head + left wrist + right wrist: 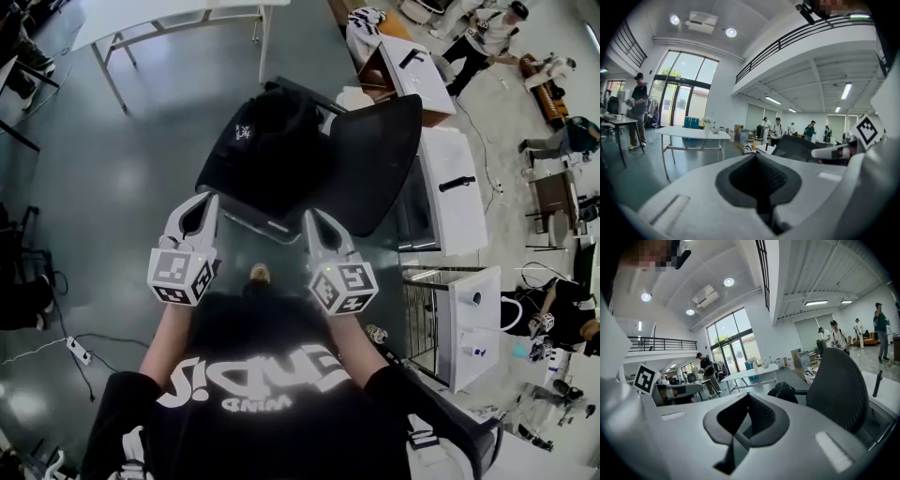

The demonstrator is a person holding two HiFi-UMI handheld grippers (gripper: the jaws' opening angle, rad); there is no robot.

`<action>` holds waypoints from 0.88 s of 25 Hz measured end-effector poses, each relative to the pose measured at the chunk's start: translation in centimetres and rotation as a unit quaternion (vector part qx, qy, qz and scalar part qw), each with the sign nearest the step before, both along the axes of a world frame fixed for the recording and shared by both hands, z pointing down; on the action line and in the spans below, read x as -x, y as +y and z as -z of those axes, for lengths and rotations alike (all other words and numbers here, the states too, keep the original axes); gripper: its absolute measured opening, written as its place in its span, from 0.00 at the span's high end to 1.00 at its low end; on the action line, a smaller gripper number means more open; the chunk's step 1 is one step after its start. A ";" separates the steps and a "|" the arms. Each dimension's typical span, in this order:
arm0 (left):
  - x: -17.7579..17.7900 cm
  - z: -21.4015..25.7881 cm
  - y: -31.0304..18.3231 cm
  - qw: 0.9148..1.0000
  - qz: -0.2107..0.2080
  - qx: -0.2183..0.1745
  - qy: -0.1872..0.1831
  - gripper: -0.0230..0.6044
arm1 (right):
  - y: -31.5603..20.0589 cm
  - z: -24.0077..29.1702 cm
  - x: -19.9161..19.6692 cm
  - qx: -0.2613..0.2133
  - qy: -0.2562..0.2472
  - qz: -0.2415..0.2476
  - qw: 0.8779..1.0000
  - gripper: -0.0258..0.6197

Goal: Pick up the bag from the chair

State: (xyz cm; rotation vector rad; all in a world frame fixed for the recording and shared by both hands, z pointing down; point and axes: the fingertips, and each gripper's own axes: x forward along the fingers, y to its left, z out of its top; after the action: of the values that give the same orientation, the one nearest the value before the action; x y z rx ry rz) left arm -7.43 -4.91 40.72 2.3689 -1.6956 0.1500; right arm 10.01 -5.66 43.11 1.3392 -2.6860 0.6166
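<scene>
Bag (267,150), black and slumped, sits on the seat of the chair (380,164), against the dark mesh backrest. In the head view it lies ahead of both grippers, roughly between the lines they point along, apart from both. Left gripper (207,199) has its tips near the seat's front edge, toward the bag's left side. Right gripper (310,218) has its tips just short of the seat edge, below the bag's right side. No contact with bag or chair.

Left jaws are closed together with nothing between them, only the dark hollow of the pads showing in the left gripper view. Right jaws are the same: pressed together and empty. In the right gripper view the bag (783,391) shows as a black lump past the jaws, just left of the chair backrest (839,390). The left gripper view shows only the backrest (797,147).

Writing: small white logo (243,131) on the bag's top, too small to read. White print (253,380) on the person's black shirt is seen upside down and can't be read cleanly. Black-and-white square markers on both gripper cubes.
</scene>
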 end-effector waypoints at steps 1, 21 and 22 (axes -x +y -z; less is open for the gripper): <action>0.0 0.1 -0.8 1.000 0.001 0.000 0.000 0.96 | -0.8 -0.1 -0.1 0.001 -0.001 0.000 1.000 0.96; 5.6 -0.9 -20.9 0.996 -0.092 0.019 -0.002 0.96 | -18.1 -1.6 5.0 0.030 -0.015 -0.102 0.994 0.96; 5.8 -1.1 -21.9 0.995 -0.102 0.020 -0.002 0.96 | -18.8 -1.7 5.3 0.031 -0.017 -0.110 0.993 0.96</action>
State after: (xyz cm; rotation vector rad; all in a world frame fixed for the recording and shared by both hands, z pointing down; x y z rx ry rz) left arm -13.21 -26.77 41.81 2.5076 -1.4350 0.2195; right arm 4.76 -24.43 44.77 1.6368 -2.5404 0.7411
